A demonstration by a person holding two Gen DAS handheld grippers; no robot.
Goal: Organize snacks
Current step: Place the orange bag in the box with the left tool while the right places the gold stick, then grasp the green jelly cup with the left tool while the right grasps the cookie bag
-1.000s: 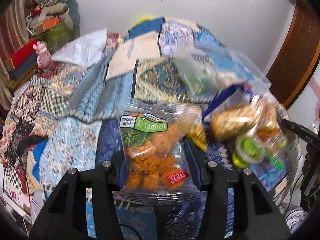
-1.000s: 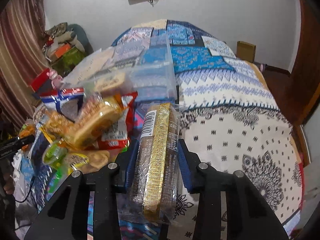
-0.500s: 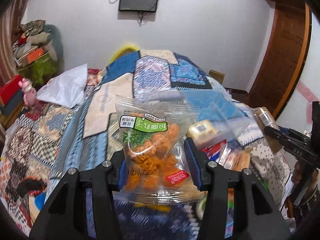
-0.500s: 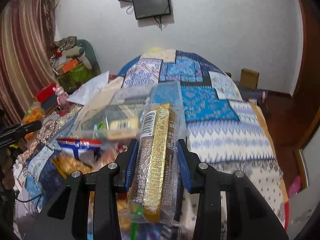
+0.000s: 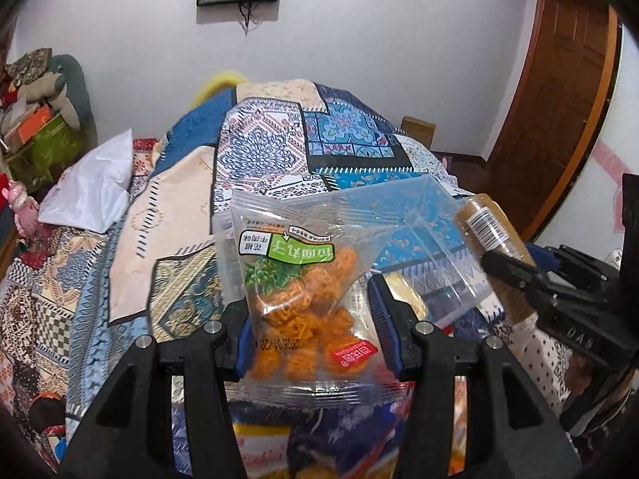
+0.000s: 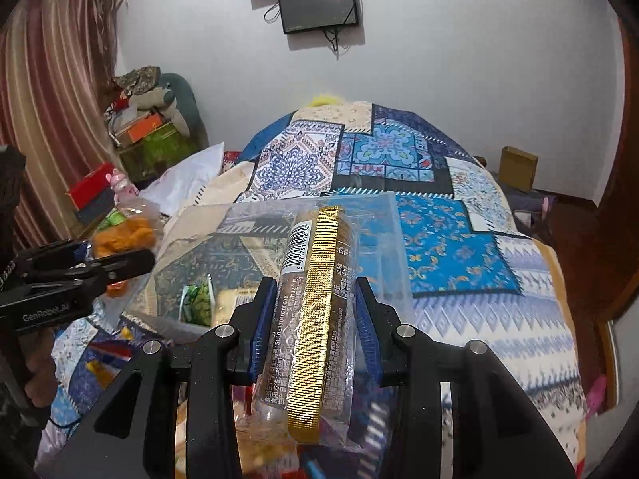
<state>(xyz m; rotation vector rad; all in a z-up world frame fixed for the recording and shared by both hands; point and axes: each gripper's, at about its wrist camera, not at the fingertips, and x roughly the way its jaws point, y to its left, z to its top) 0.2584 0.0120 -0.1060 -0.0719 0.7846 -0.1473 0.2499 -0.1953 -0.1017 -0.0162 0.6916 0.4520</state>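
**A:** Left wrist view first: the bed (image 5: 187,199) with its patchwork cover fills the room ahead of you, and the clear plastic bin (image 5: 419,215) sits on it just beyond your snacks. Your left hand-held gripper (image 5: 315,319) is closed partway on the bag of orange crisps (image 5: 307,303), raised over the pile.

**B:** And my right?

**A:** Your right hand-held gripper (image 6: 315,323) is clamped nearly shut on the gold-striped biscuit pack (image 6: 315,311), held upright before the bin (image 6: 255,247).

**B:** How should I finish?

**A:** Carry each over the bin's rim, lower it, then release; don't squeeze the crisps harder.

**B:** What changed?

**A:** A second ago both views looked down on the snack heap; now both have lifted and face the bin.
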